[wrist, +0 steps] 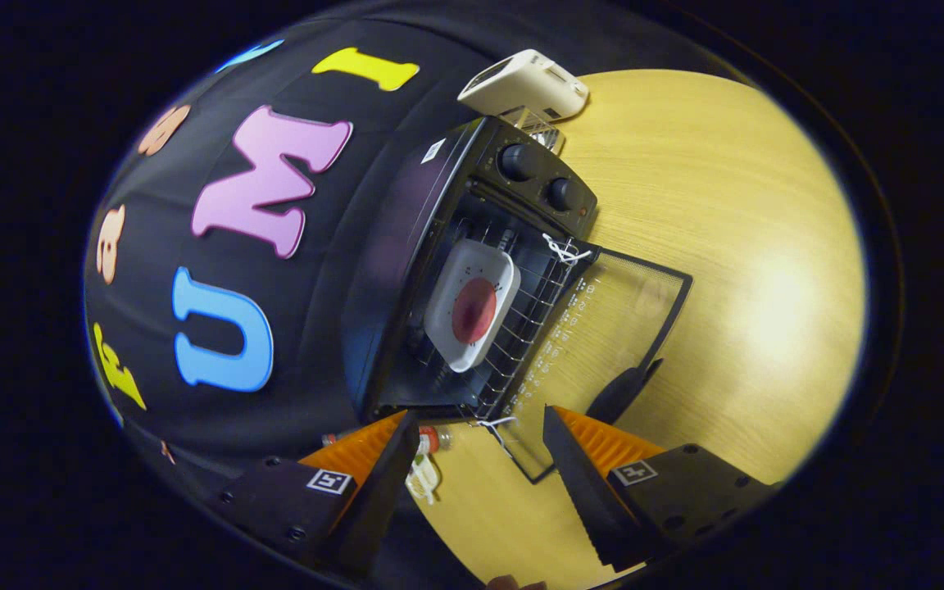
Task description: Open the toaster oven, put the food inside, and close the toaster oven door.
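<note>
Hand-held gripper [480,459] open, empty, lower centre. Food plate [472,305] on rack; toaster oven door [611,328] down. Next: catch door handle [621,392], swing shut squarely.

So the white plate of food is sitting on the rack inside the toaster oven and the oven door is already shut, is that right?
Not quite. The white plate is on the rack inside the toaster oven, but the glass door is hanging open, as the gripper view shows. The tongs are open, holding nothing.
</note>
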A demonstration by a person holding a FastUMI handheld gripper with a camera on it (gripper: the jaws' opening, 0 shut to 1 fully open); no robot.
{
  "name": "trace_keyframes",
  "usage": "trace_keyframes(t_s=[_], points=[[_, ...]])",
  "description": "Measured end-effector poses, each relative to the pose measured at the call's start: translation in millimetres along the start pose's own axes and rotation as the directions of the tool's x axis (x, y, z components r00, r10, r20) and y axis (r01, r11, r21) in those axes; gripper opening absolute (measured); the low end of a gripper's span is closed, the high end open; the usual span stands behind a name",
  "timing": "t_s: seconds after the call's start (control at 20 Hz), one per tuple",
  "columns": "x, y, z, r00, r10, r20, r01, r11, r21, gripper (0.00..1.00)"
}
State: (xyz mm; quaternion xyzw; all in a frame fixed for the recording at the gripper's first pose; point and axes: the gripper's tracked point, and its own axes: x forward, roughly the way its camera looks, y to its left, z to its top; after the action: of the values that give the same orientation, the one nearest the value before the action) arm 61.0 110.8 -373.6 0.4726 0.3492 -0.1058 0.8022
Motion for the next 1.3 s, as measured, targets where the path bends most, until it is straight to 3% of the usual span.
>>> trace_keyframes(t_s=[0.1,0.25,0.35,0.6,0.65,0.9,1.15,1.3], points=[[-11.5,-23.7,-2.1,0.998,-0.055,0.033,0.061,0.973,-0.223,0.99],[-22.2,-45.7,-10.6,0.990,-0.090,0.109,0.136,0.810,-0.570,0.98],[-19.4,-62.1,-23.6,0.988,-0.129,0.089,0.155,0.721,-0.676,0.99],[7.4,-109.4,-49.9,0.964,-0.265,0.007,0.170,0.600,-0.782,0.99],[14.5,-115.0,-51.5,0.960,-0.279,-0.002,0.168,0.585,-0.794,0.99],[41.9,-126.3,-47.6,0.944,-0.329,-0.014,0.192,0.583,-0.789,0.99],[52.7,-125.3,-42.0,0.936,-0.353,0.008,0.203,0.518,-0.831,0.99],[54.5,-125.6,-41.6,0.933,-0.359,0.002,0.204,0.526,-0.826,0.99]])
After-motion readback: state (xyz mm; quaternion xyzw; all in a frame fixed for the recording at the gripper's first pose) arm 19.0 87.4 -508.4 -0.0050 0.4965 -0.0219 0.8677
